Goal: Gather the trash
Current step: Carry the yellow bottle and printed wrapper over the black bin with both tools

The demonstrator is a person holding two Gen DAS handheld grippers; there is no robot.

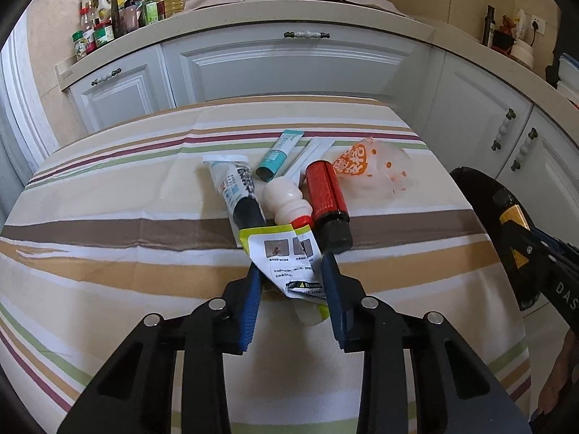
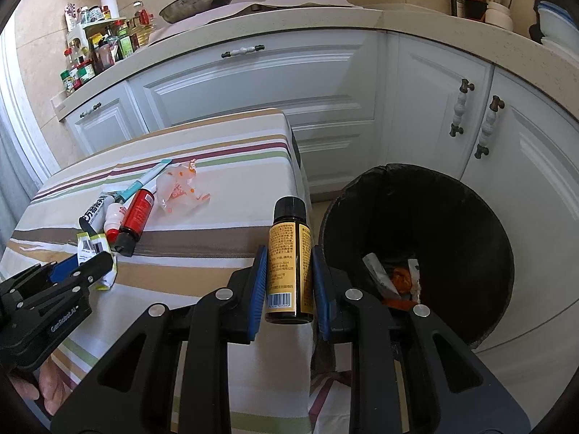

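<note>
A pile of trash lies on the striped table: a red bottle, a small white bottle, a white tube, a teal tube and an orange-printed plastic wrapper. My left gripper is shut on a crumpled white and yellow-green packet at the near edge of the pile. My right gripper is shut on a yellow-labelled bottle with a black cap, held beside the black bin. The pile also shows in the right wrist view, with the red bottle.
The black-lined bin holds several wrappers and stands right of the table. White kitchen cabinets run behind, with jars and bottles on the counter. The left gripper shows in the right wrist view.
</note>
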